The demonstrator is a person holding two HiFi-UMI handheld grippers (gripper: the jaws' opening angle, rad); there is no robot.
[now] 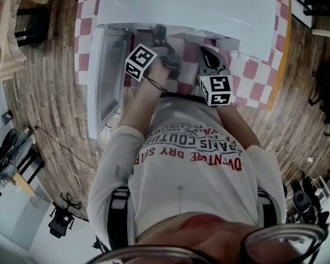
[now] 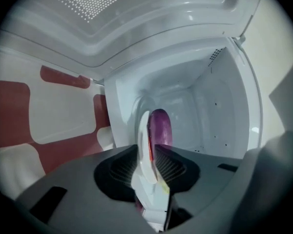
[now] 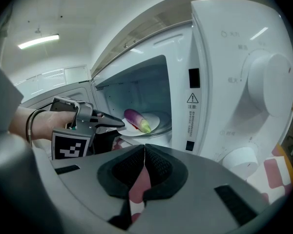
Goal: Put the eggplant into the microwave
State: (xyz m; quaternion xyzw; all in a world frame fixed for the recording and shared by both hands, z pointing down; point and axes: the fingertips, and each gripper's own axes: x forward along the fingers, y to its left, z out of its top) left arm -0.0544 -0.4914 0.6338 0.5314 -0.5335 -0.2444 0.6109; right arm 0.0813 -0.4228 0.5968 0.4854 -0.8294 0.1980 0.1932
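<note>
Right gripper view shows the eggplant (image 3: 136, 118) lying on a white plate (image 3: 156, 121) inside the open microwave (image 3: 224, 82), which stands on the checked counter (image 3: 278, 169). The left tool (image 3: 119, 125) reaches into the cavity at the plate's near rim, its jaws slightly apart and released, the rim between them. The right tool (image 3: 144, 149) hangs over the counter before the microwave, clenched on nothing.
</note>
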